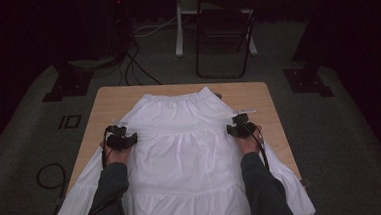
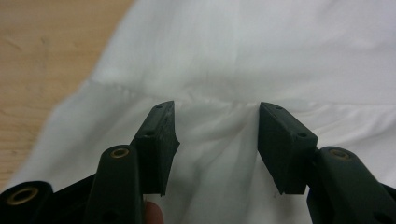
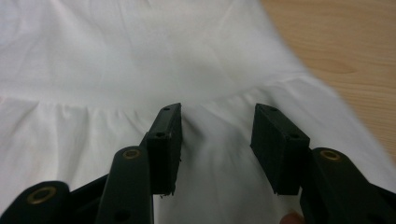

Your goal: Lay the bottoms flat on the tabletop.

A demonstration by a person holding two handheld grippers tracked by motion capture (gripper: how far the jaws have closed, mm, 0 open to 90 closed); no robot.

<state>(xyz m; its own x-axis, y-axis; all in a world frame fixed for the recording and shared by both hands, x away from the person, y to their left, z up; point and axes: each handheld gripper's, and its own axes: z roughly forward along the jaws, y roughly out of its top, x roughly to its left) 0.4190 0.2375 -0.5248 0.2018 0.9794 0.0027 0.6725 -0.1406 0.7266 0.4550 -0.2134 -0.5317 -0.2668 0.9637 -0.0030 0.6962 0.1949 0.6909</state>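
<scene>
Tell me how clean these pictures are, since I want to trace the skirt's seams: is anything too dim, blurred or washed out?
High view: dim overall, the background nearly black, the white skirt the brightest area, its folds faint. Left gripper view: evenly lit, the skirt's far part soft and washed out, the gathered seam readable near the open left gripper. Right gripper view: much the same above the open right gripper.

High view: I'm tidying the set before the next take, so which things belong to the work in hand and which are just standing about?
In the job:
white skirt, spread on the wooden table
left gripper, jaws open over the skirt's left edge
right gripper, jaws open over its right edge

Standing about:
folding chair
white stand leg
floor cables
</scene>
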